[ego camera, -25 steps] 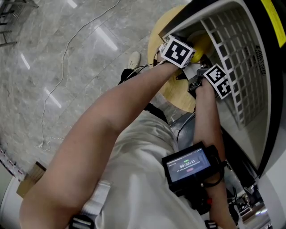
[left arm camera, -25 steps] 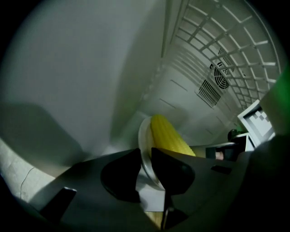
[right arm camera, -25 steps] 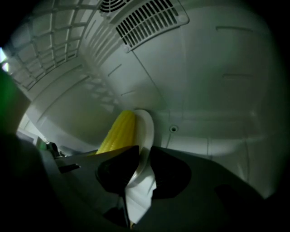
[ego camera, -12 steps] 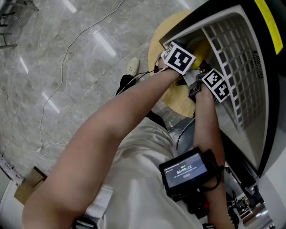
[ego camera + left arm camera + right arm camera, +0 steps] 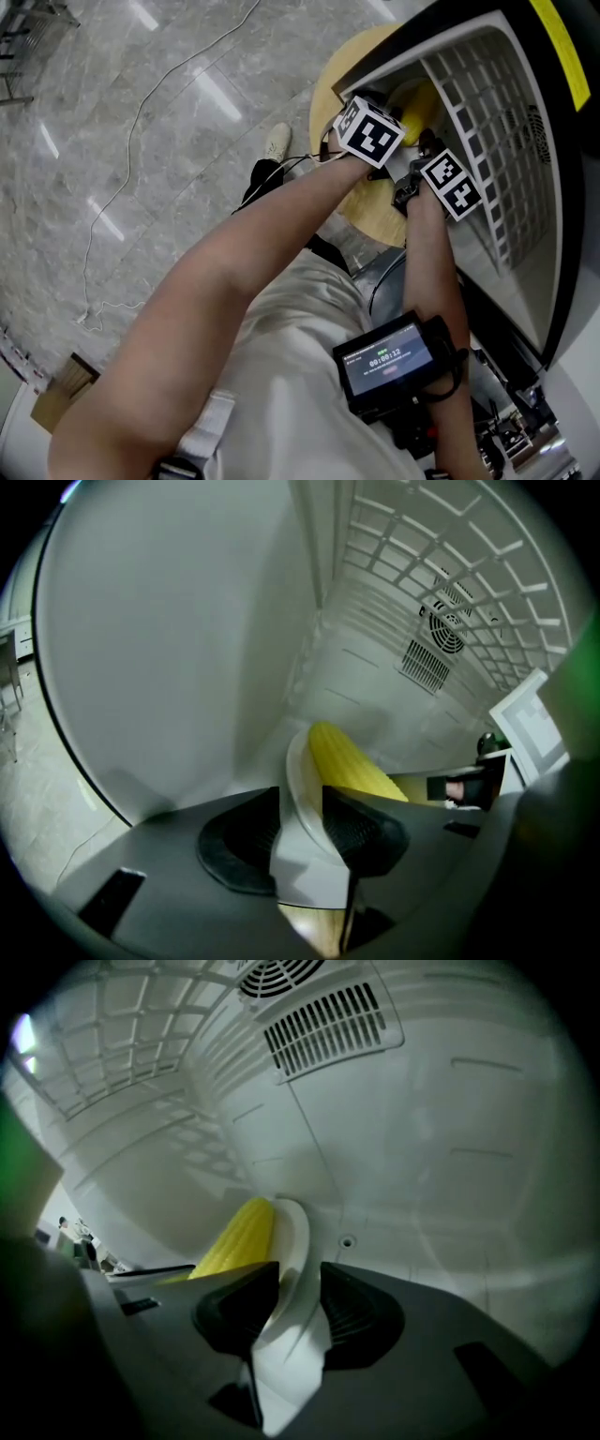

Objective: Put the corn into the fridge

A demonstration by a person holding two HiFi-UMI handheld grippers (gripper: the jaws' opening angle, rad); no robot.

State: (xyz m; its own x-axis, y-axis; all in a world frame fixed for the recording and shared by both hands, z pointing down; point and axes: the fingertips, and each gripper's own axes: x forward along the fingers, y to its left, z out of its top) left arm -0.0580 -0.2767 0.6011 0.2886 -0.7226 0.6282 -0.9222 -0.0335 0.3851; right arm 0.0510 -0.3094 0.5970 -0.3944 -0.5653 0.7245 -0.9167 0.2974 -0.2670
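The white fridge (image 5: 450, 1147) stands open, a wire rack above. Inside it is a white plate (image 5: 298, 789), and the corn (image 5: 349, 766) lies on it. The left gripper (image 5: 302, 819) and right gripper (image 5: 298, 1302) each have the plate's rim between their jaws, which are opening, the pads easing off the rim.

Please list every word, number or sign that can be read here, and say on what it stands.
"00:00:12": on the screen strapped to the person's right arm.
Smaller print on that screen: too small to read.
Marker cube and other cube: black-and-white patterns only, no letters.
Gripper views: no text.
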